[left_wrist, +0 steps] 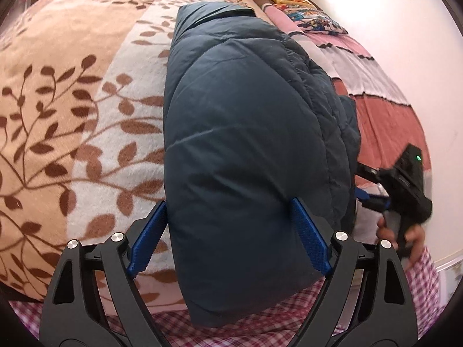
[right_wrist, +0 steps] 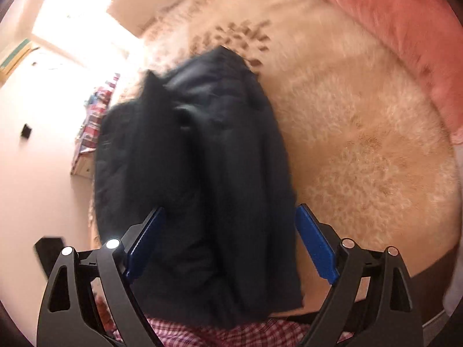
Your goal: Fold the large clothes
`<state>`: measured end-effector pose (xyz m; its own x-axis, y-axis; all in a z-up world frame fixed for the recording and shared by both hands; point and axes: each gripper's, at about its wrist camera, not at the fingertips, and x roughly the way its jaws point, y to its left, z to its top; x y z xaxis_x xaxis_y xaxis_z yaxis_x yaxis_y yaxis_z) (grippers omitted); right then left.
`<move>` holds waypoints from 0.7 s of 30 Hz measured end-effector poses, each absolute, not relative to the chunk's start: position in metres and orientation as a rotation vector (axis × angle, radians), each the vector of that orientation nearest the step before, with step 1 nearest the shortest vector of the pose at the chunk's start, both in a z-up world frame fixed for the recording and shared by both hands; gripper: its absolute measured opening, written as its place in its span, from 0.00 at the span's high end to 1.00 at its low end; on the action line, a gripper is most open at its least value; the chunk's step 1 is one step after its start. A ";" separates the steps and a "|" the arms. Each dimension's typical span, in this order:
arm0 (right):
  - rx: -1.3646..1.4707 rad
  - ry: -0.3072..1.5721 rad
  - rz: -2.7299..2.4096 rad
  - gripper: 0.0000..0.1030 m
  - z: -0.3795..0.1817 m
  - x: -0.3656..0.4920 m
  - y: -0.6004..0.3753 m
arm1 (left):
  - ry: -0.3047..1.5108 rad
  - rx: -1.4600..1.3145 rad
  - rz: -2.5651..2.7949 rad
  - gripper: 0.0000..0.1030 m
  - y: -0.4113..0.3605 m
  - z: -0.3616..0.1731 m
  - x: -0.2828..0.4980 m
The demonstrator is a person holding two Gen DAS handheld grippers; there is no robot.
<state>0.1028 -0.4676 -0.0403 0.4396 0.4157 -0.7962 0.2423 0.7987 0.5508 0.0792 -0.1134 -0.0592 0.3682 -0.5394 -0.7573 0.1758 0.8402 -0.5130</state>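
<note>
Left wrist view: the dark blue puffer jacket (left_wrist: 246,133) lies already folded into a long, thick bundle on the leaf-patterned blanket (left_wrist: 72,110), and its long axis runs straight away from the left gripper (left_wrist: 230,232) toward the pillows (left_wrist: 301,5) at the far end of the bed. The near end of the jacket sits between the blue pads, which stand wide apart — the right pad seems to rest against the jacket's side, the left one just beside its edge, though I cannot tell whether either presses. The right gripper (left_wrist: 376,190) shows beyond the jacket's right edge, near its lower half.

In the right wrist view, blurred by motion, the jacket (right_wrist: 202,173) again stretches away lengthwise from the right gripper (right_wrist: 230,240), whose fingers are also spread wide, straddling the jacket's near end without pinching it. A checked cloth (right_wrist: 231,332) lies under that near end.

Both tools stand at the jacket's near end, the left one centred on it. Any further fold would most likely carry this near end forward along the long axis toward the far end.
</note>
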 end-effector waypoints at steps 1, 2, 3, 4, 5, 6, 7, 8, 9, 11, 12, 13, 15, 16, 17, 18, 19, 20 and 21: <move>0.668 1.149 0.119 0.12 -0.048 0.108 -0.470 | 1.106 -0.374 -0.472 0.18 -0.114 -0.059 0.080; 0.668 1.164 0.123 0.07 -0.055 0.110 -0.470 | 1.108 -0.376 -0.471 0.18 -0.113 -0.060 0.081; 0.674 1.182 0.128 0.06 -0.063 0.113 -0.469 | 1.109 -0.376 -0.471 0.18 -0.114 -0.060 0.082; 0.688 1.196 0.138 0.06 -0.068 0.116 -0.466 | 1.109 -0.372 -0.471 0.18 -0.114 -0.061 0.082; 0.731 1.214 0.162 0.06 -0.076 0.116 -0.463 | 1.109 -0.371 -0.470 0.18 -0.116 -0.061 0.084; 0.774 1.222 0.184 0.07 -0.082 0.117 -0.463 | 1.107 -0.370 -0.470 0.18 -0.116 -0.062 0.084; 0.817 1.224 0.206 0.11 -0.087 0.118 -0.463 | 1.103 -0.368 -0.471 0.18 -0.117 -0.061 0.084; 0.862 1.223 0.232 0.16 -0.093 0.118 -0.464 | 1.095 -0.360 -0.474 0.20 -0.118 -0.061 0.084; 0.885 1.220 0.251 0.20 -0.095 0.117 -0.464 | 1.082 -0.343 -0.474 0.22 -0.119 -0.059 0.084; 0.959 1.206 0.332 0.43 -0.099 0.118 -0.463 | 1.053 -0.309 -0.471 0.28 -0.125 -0.055 0.083; 0.972 1.196 0.353 0.44 -0.098 0.118 -0.463 | 1.042 -0.298 -0.473 0.30 -0.125 -0.054 0.083; 0.947 1.190 0.369 0.48 -0.096 0.120 -0.461 | 1.029 -0.285 -0.475 0.34 -0.125 -0.052 0.083; 0.912 1.170 0.383 0.53 -0.090 0.121 -0.457 | 0.985 -0.247 -0.472 0.39 -0.125 -0.046 0.083; 0.898 1.149 0.390 0.55 -0.086 0.122 -0.455 | 0.967 -0.234 -0.469 0.41 -0.125 -0.043 0.083; 0.883 1.137 0.392 0.56 -0.083 0.123 -0.452 | 0.943 -0.210 -0.463 0.42 -0.124 -0.039 0.086; 0.852 1.123 0.393 0.57 -0.079 0.126 -0.447 | 0.930 -0.194 -0.456 0.42 -0.122 -0.036 0.090; 0.823 1.109 0.393 0.58 -0.074 0.129 -0.442 | 0.922 -0.189 -0.446 0.43 -0.117 -0.034 0.095; 0.804 1.101 0.395 0.58 -0.069 0.127 -0.436 | 0.915 -0.191 -0.434 0.44 -0.111 -0.032 0.102; 0.790 1.096 0.396 0.58 -0.066 0.131 -0.430 | 0.906 -0.191 -0.423 0.44 -0.105 -0.030 0.108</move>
<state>0.1313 -0.4300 -0.0657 0.4263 0.6437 -0.6356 0.0882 0.6697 0.7374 0.1079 -0.1047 -0.0299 0.5420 -0.4326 -0.7205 0.2743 0.9015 -0.3349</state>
